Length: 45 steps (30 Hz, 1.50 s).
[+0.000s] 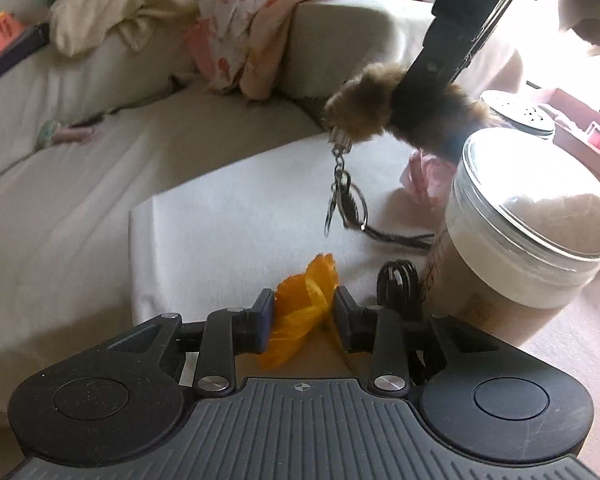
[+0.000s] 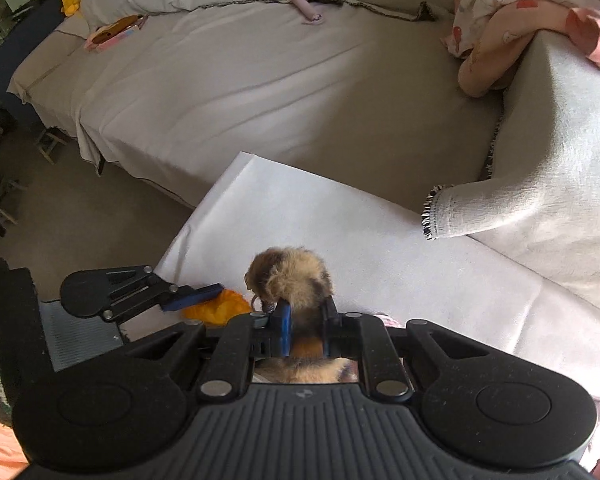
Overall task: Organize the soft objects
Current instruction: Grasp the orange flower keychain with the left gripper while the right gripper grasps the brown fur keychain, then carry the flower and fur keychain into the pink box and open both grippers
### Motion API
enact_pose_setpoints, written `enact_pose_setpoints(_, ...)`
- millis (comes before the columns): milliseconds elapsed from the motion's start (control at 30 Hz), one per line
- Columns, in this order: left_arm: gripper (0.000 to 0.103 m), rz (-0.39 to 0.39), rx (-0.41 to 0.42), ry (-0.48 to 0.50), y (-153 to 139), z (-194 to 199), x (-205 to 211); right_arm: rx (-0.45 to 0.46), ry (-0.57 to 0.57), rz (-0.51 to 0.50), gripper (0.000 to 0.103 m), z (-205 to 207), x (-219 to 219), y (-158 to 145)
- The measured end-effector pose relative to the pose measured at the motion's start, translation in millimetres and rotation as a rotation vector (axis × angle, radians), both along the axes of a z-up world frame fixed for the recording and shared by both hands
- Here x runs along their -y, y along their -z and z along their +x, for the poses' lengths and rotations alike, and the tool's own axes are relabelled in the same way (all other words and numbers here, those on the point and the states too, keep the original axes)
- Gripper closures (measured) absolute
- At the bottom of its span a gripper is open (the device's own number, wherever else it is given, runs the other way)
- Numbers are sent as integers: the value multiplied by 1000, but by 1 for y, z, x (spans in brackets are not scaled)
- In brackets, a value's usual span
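Jaws of the right gripper clamp the furry brown keychain above the white bench; left gripper jaws stand apart around the orange fabric.

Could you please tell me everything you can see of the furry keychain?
The furry keychain is a brown and tan pompom of long, soft-looking fur, darker in patches. The right gripper is shut on it and holds it in the air above the white sheet, squeezing the fur between its pads. From a silver cap at one end a short metal chain hangs straight down to key rings and a dark tassel. It hangs beside the clear jar, without visibly touching it.
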State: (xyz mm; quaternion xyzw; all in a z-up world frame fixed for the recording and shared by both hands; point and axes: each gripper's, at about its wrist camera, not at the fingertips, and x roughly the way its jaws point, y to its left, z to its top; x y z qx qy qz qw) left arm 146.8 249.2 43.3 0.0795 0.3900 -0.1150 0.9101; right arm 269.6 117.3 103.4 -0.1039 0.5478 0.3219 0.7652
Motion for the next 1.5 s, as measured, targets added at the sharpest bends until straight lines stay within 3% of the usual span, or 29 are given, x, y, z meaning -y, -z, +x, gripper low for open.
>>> enact_pose_setpoints(133, 67, -101, -2, -39, 2, -2, -14, -1, 3, 14, 89, 0, 0, 2)
enact_pose_setpoints(200, 82, -115, 36, -42, 6, -10, -14, -6, 11, 35, 89, -1, 3, 0)
enact_pose_setpoints(333, 84, -199, 99, -116, -1, -23, -25, 32, 25, 99, 90, -12, 13, -22)
enact_pose_setpoints(400, 86, -240, 172, -138, -30, -34, -35, 77, 28, 161, 90, -20, 24, -48)
enact_pose_setpoints(500, 86, -257, 329, -136, -102, -52, -41, 188, 33, 277, 90, -40, 51, -104)
enact_pose_setpoints(667, 85, -254, 594, -53, -220, -87, -5, 392, 70, 478, 90, -84, 128, -202)
enact_pose_setpoints(767, 85, -283, 682, 40, -263, -95, 33, 521, 93, 546, 90, -116, 179, -252)
enact_pose_setpoints(900, 85, -337, 721, 158, -287, -93, 93, 688, 154, 515, 90, -147, 232, -298)
enact_pose_setpoints(1067, 85, -391, 647, 262, -272, -63, 164, 777, 229, 446, 90, -167, 283, -313)
enact_pose_setpoints(1300, 84, -461, 408, 306, -198, -6, 246, 746, 303, 405, 90, -171, 333, -288)
enact_pose_setpoints(1400, 81, -416, 349, 270, -156, 26, 272, 708, 338, 393, 90, -160, 349, -270)
enact_pose_setpoints(1500, 81, -312, 134, 191, -100, 68, 290, 648, 370, 386, 90, -144, 361, -247)
